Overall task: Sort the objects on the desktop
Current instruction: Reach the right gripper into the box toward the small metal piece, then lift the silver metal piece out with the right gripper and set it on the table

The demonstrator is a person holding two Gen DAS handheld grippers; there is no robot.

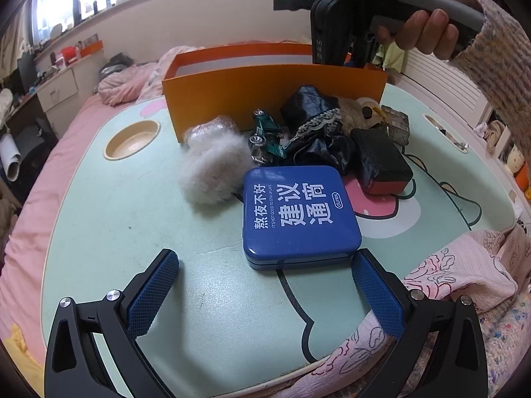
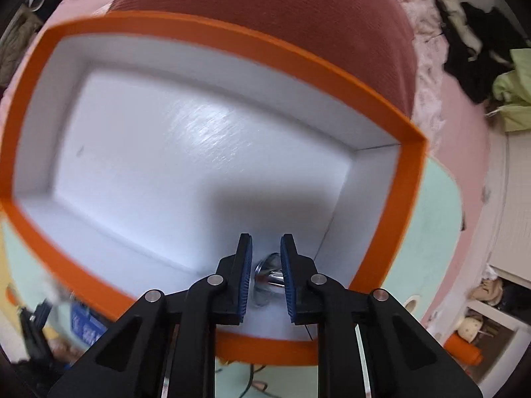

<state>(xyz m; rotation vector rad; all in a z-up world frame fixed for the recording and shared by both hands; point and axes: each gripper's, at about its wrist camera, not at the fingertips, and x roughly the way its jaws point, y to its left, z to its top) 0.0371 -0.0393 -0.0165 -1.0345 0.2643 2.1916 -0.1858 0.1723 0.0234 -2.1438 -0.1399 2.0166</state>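
Observation:
An orange box [image 1: 265, 96] with a white inside stands at the back of the pale green table [image 1: 132, 215]. In front of it lie a blue tin [image 1: 298, 214], a grey fluffy ball [image 1: 212, 169], a green toy car [image 1: 265, 136], a black lace cloth [image 1: 315, 126] and a black and red case [image 1: 381, 162]. My left gripper [image 1: 265, 285] is open, low over the table just before the blue tin. My right gripper [image 2: 266, 275] hangs over the box [image 2: 408, 182], jaws nearly shut around a shiny metal object [image 2: 270, 278].
A round cup recess [image 1: 132, 139] is sunk in the table at left. A pink blanket [image 1: 464, 275] lies over the table's near right corner. A plush toy [image 1: 361, 112] and a small clear box [image 1: 395, 124] sit behind the case. A bed surrounds the table.

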